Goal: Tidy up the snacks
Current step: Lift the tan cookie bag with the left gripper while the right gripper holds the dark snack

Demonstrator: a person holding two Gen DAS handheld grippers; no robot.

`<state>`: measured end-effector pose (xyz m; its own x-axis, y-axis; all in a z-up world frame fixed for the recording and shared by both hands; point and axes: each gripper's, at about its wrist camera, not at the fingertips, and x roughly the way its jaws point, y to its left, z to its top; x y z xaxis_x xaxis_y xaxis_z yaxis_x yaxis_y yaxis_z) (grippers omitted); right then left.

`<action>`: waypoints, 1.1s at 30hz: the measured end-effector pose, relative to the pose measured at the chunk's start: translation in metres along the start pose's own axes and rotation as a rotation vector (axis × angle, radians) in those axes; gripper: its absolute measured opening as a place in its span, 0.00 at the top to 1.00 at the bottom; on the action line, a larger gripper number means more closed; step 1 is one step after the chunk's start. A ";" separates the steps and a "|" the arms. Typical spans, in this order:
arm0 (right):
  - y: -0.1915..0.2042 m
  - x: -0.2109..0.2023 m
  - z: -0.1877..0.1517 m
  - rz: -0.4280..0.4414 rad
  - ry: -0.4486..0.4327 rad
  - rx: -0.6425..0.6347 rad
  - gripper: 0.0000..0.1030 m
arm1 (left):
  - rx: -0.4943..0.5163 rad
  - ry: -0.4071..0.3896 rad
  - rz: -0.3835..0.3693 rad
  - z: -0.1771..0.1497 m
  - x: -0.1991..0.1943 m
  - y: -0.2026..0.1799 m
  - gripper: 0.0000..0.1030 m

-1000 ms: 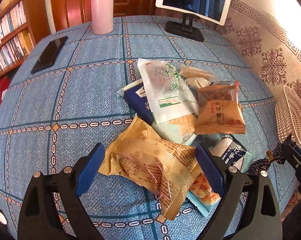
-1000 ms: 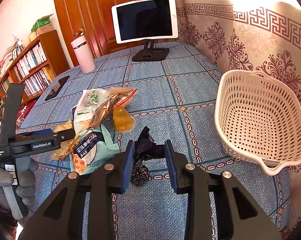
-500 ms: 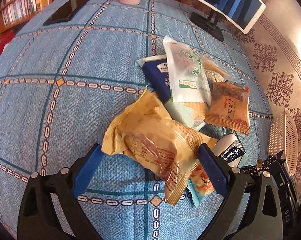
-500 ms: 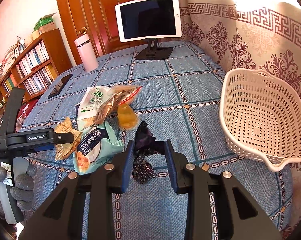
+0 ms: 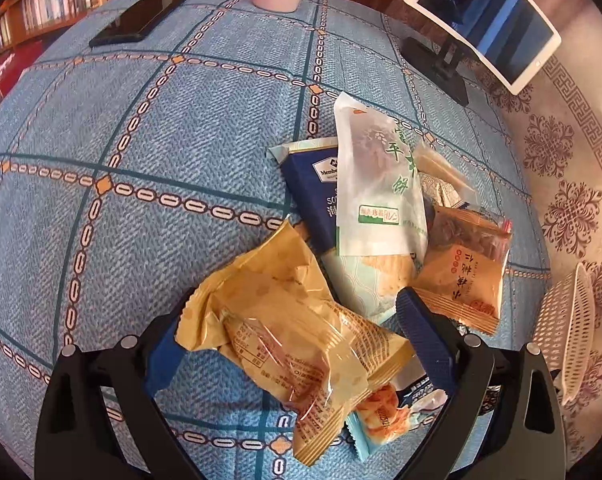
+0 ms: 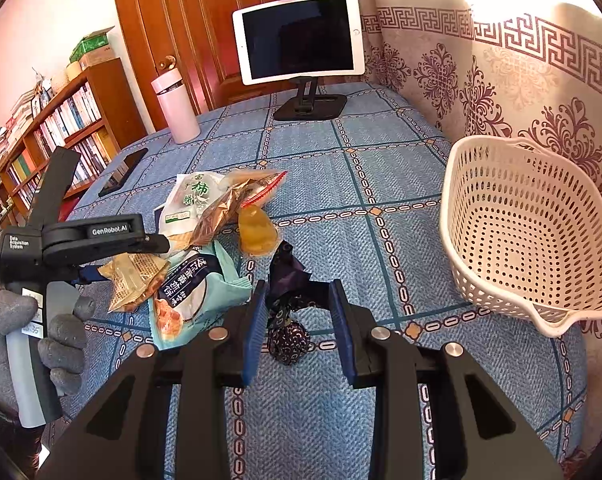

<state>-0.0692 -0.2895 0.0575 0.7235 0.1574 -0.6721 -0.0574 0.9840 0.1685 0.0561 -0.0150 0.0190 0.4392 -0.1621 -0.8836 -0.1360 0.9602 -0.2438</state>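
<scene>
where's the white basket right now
In the right wrist view the white basket sits on the blue tablecloth at the right edge, next to the patterned curtain, well apart from the snack pile.

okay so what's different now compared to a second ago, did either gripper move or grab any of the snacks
The left gripper has tipped down and closed in around the yellow snack packet, not clearly gripping it. The right gripper stays shut on the dark wrapped candy; pile and basket unchanged.
</scene>
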 end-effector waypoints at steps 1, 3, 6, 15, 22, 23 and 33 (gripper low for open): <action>-0.002 -0.001 0.000 -0.001 -0.001 0.006 0.70 | 0.036 -0.017 0.024 -0.003 -0.001 -0.003 0.12; -0.005 -0.001 0.000 -0.003 -0.004 0.017 0.70 | 0.097 -0.054 0.030 -0.010 -0.005 -0.006 0.23; -0.008 -0.002 0.002 0.000 -0.010 0.024 0.70 | 0.133 -0.073 0.002 -0.017 -0.012 -0.002 0.30; -0.015 -0.024 0.012 -0.006 -0.086 0.046 0.70 | 0.302 -0.262 0.010 -0.022 -0.064 -0.027 0.42; -0.050 -0.049 0.027 -0.082 -0.173 0.121 0.70 | 0.354 -0.320 -0.059 -0.019 -0.089 -0.056 0.42; -0.056 -0.052 0.029 -0.094 -0.184 0.133 0.70 | 0.364 -0.320 -0.067 -0.020 -0.090 -0.060 0.42; -0.122 -0.058 0.034 -0.170 -0.201 0.272 0.69 | 0.428 -0.333 -0.107 -0.025 -0.095 -0.099 0.42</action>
<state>-0.0809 -0.4213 0.0999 0.8291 -0.0520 -0.5567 0.2400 0.9324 0.2702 0.0059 -0.0998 0.1173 0.6970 -0.2505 -0.6719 0.2680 0.9601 -0.0799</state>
